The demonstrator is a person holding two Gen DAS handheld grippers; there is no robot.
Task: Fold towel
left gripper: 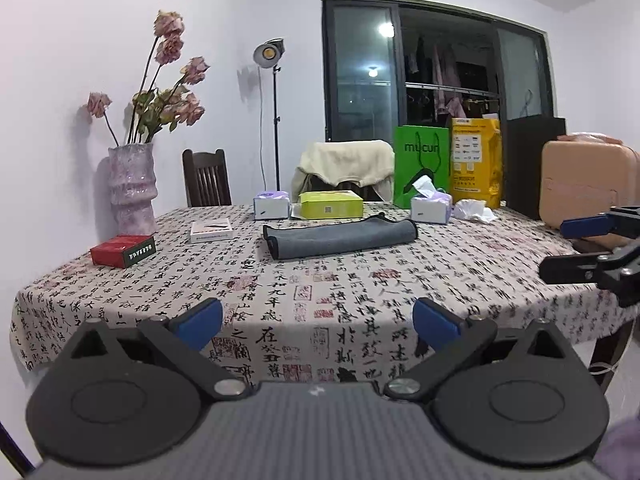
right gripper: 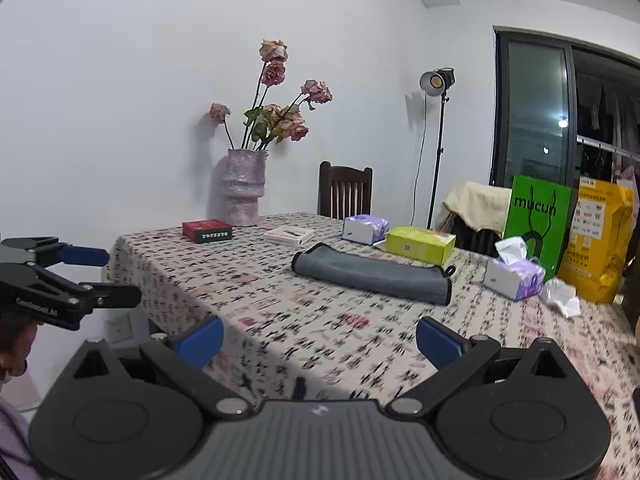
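- Left wrist view shows you the grey towel (left gripper: 340, 238) on the far half of the table (left gripper: 120, 300), well apart from both tools and not touched by anything.
- Your left gripper (left gripper: 318, 322) has its blue fingers spread wide with nothing between them; it hovers near the front edge of the table.
- Your right gripper (right gripper: 320, 340) is spread wide and empty as well. I judge both are held open and low so that each can go to one end of the towel.
- The towel looks already doubled — a rounded fold runs along its far side and the dark-bound edges lie at the near side and the left end.
- Its long axis runs left to right across the table, roughly parallel to the front edge. In the right wrist view it (right gripper: 372, 274) slants, with the left end farther away and the right end, which has a small loop, nearer.
- Boxes stand just behind it: a lime-green box (left gripper: 331, 204) and two tissue boxes (left gripper: 271, 205). A red box (left gripper: 123, 251) lies well to the left.
- Next fold, in my judgement, brings one short end over the other, so take care not to push the boxes behind.
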